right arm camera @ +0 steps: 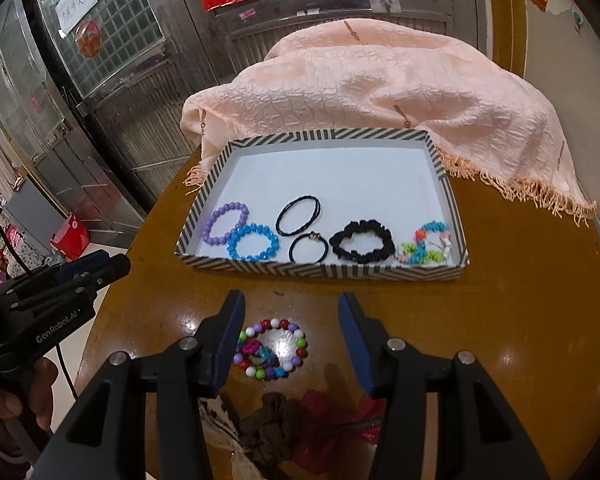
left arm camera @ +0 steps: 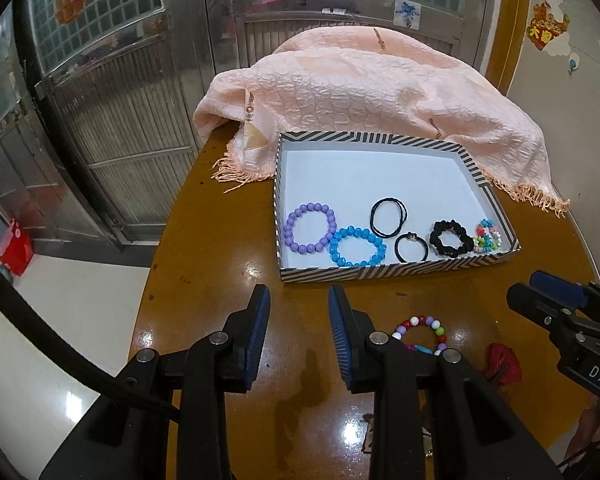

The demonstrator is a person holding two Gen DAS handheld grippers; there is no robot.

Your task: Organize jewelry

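Note:
A striped box [left arm camera: 380, 272] [right arm camera: 320, 270] on the brown round table holds a purple bead bracelet [left arm camera: 309, 229] [right arm camera: 225, 223], a blue bead bracelet [left arm camera: 357, 247] [right arm camera: 253, 242], thin black hair ties [left arm camera: 389, 217] [right arm camera: 299, 209], a black scrunchie [left arm camera: 451, 239] [right arm camera: 362, 241] and a multicolour bead piece [left arm camera: 488, 236] [right arm camera: 424, 243]. A multicolour bead bracelet [left arm camera: 422, 334] [right arm camera: 271, 349] lies on the table in front of the box. My right gripper [right arm camera: 291, 340] is open above and around it, without touching. My left gripper [left arm camera: 299, 320] is open and empty over bare table to its left.
A peach fringed shawl [left arm camera: 360, 92] [right arm camera: 380, 92] is heaped behind the box. A red scrunchie [left arm camera: 502, 362] [right arm camera: 332, 408] and a brown scrunchie [right arm camera: 272, 428] lie at the table's near edge. Metal doors stand behind; the table edge curves off at left.

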